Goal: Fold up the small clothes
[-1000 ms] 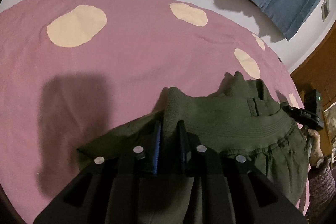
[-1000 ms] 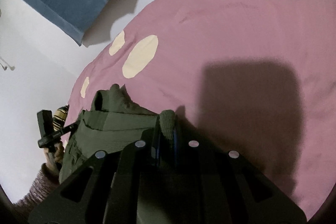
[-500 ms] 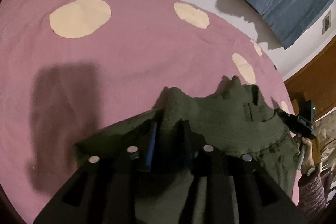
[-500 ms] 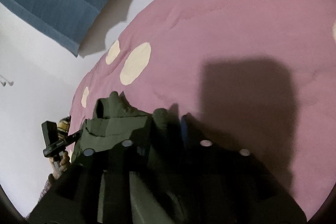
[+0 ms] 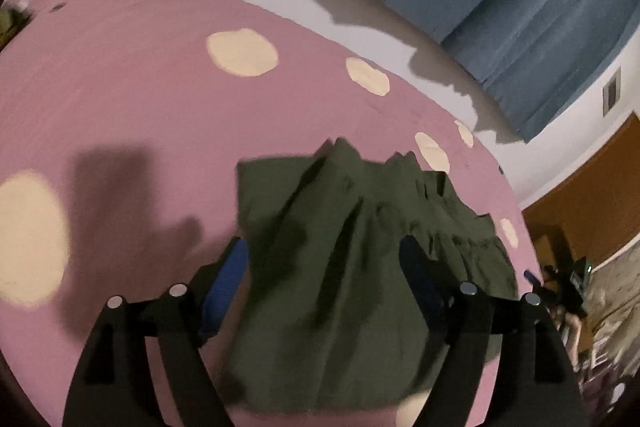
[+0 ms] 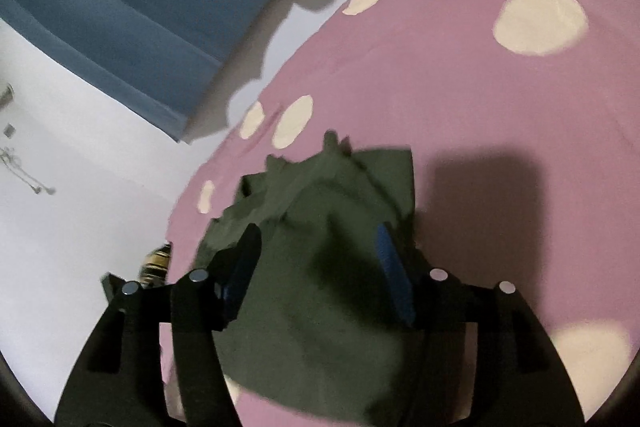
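Both grippers are tipped downward over the bed, each looking along its own two fingers at the same dark olive garment (image 5: pixel 352 251) lying on the pink bedspread (image 5: pixel 132 99) with its cream spots.

The left gripper (image 5: pixel 324 263) has its jaws wide and opening. The blue-padded left finger (image 5: pixel 226 279) sits over bare pink cloth just off the garment's left edge, while the other finger is over the gathered folds. The garment shows in the gap between them and runs on beyond the tips, yet neither pad presses on it; it lies loose and rumpled, its peaked far edge ahead of the jaws. Off to the right of this gripper, at the edge of the bed, the other hand-held gripper can be made out, blurred.

The right gripper (image 6: pixel 320 259) is posed much the same, angled down a little less steeply, its jaws also parted and opening. In its view the garment (image 6: pixel 320 291) fills the space between the fingers and spreads back underneath the gripper body. The blue pad (image 6: pixel 394 283) on the right finger stands near the cloth's right-hand edge, with the gripper's shadow on the bedspread just beyond it. Nothing is pinched here either.

Past the garment, ahead of both sets of jaws, the bedspread runs up to a white wall and a blue curtain (image 6: pixel 132 11). Both views are smeared by motion.
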